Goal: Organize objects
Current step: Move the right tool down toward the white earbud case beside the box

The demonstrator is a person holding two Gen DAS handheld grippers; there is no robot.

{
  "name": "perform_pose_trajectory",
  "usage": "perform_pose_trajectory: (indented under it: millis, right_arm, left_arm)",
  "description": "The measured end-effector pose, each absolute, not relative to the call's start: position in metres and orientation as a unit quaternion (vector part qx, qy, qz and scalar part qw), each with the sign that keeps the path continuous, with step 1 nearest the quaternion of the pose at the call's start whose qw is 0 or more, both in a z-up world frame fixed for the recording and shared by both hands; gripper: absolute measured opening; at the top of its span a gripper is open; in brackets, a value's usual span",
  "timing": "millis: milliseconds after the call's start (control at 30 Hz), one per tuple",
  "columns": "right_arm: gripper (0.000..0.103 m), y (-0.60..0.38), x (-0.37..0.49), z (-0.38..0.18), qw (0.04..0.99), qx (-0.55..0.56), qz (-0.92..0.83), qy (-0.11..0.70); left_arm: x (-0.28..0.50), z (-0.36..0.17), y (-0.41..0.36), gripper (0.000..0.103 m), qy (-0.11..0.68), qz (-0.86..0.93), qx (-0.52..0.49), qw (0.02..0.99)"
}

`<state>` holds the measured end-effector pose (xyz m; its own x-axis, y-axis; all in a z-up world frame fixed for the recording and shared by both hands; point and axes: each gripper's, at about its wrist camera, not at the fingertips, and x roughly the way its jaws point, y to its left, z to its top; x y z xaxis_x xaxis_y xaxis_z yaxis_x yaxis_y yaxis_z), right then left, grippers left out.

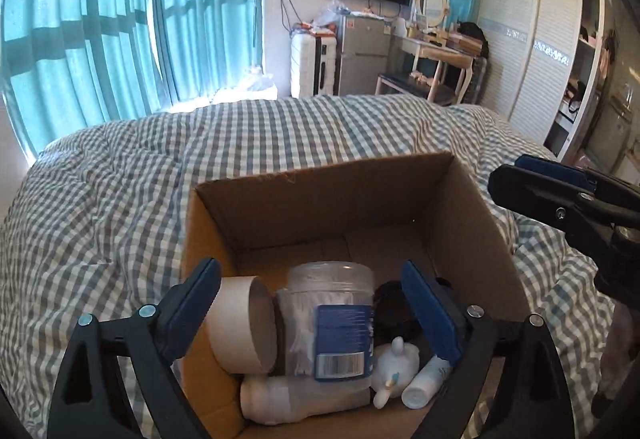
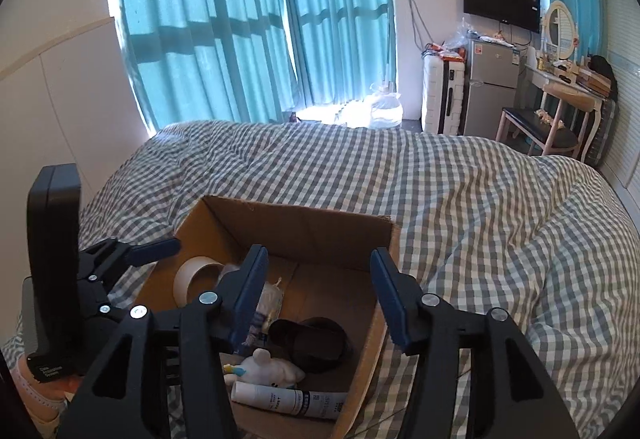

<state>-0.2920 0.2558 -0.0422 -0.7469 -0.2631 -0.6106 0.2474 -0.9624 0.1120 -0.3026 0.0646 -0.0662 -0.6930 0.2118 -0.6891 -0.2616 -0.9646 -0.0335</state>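
At lower centre, the cardboard box [image 1: 320, 199] holds a tape roll [image 1: 244, 323], clear jar [image 1: 328, 303], white toy [image 1: 394, 363] and tube [image 2: 288, 399]; their label print is unreadable. The left gripper [image 1: 312, 315] and right gripper [image 2: 320, 299] both hang above it, jaws apart and empty.

Two close wrist views, angled down into one shared cardboard box [image 1: 320, 195], right view from rightward.
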Motion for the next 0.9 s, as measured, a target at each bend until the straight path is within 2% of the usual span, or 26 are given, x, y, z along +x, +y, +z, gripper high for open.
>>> perform_pose_trajectory:
  millis: [300,600,900]
  right_arm:
    - [0.064,0.259,-0.237,0.014,0.112,0.278,-0.954,-0.013]
    - [0.069,0.236,-0.175,0.065,0.118,0.239,-0.964,0.009]
    - [0.075,0.222,-0.112,0.082,0.123,0.221,-0.967,0.020]
  left_arm:
    - [-0.257,-0.010,0.038,0.097,0.014,0.925,-0.364,0.105]
    - [-0.199,0.058,0.015,0.100,0.022,0.945,-0.315,0.087]
    - [-0.140,0.071,-0.010,0.102,0.018,0.951,-0.300,0.073]
